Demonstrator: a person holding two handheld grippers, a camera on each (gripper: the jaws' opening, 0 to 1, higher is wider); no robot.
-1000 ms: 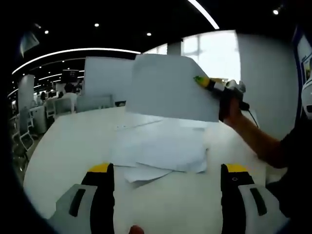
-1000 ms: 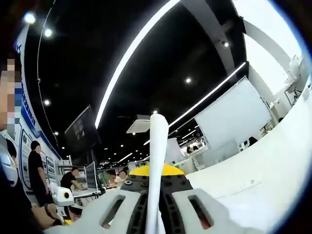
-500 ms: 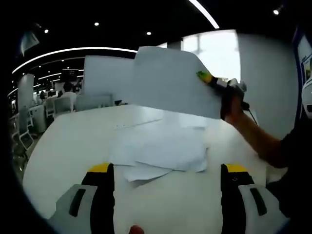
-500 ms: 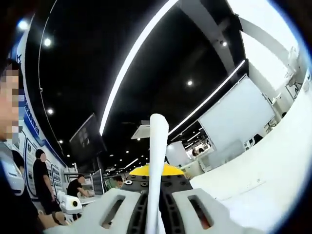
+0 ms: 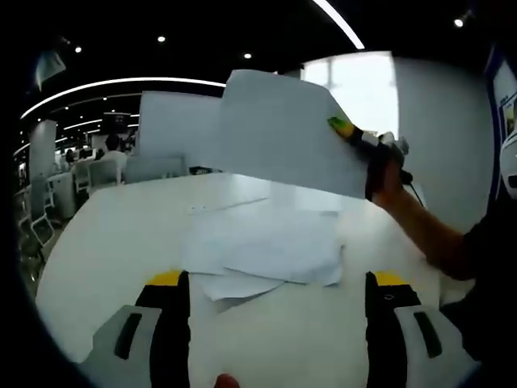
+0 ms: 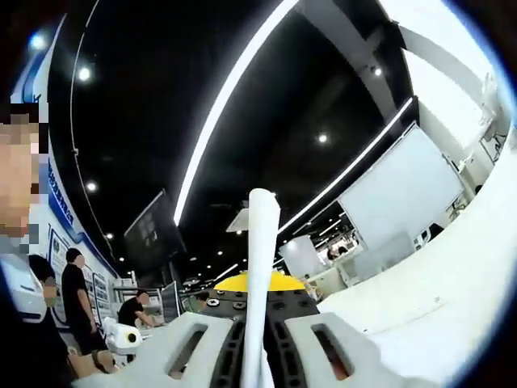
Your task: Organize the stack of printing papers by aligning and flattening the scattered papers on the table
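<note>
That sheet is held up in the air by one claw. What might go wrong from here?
The right claw pinches the lifted sheet at just one edge, so the sheet could slip, crease or tear there. Lowered carelessly, it might land crooked on the loose papers on the table, or push them further out of line. The left claw is open and holds nothing down.

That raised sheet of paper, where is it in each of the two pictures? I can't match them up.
Left gripper view: the raised sheet hangs upper middle, above the table, pinched at its right edge by the right tongs.
Right gripper view: the same sheet shows edge-on, a thin white strip rising from between the shut jaws at bottom centre.
Shared landmark: the large white board behind the table.
</note>
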